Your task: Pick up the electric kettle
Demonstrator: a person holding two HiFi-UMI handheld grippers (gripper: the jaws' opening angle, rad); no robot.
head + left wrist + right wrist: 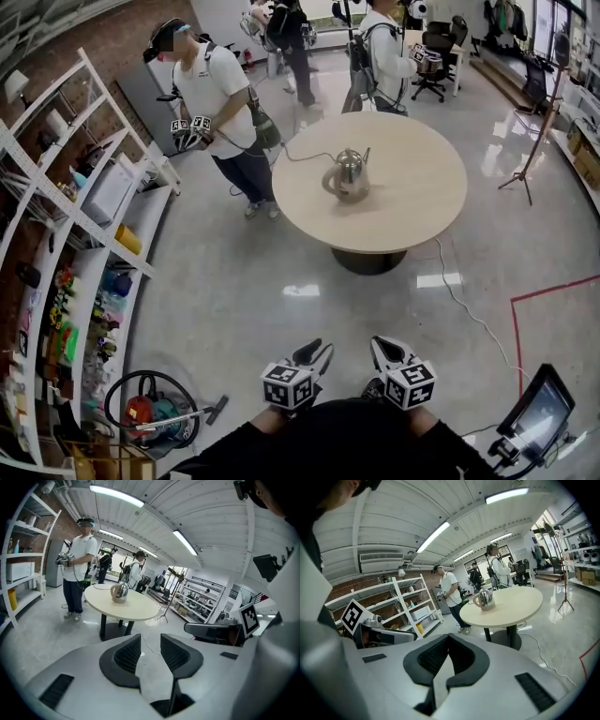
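Plainly we stand well apart from the round table (pixel 422 220); the electric kettle (pixel 349 173) sits near its middle. Our left gripper (pixel 317 354) carries empty, parted jaws, the right gripper (pixel 382 349) closed ones, since nothing is within reach.

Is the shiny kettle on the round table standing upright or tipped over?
Upright. The electric kettle sits flat on its base on the round table, with its handle out to the side.

I saw a shiny silver electric kettle (pixel 349 172) with a beige handle, a pale beige table (pixel 417 202) with a black base, and red tape (pixel 553 289) on grey floor (pixel 244 309).
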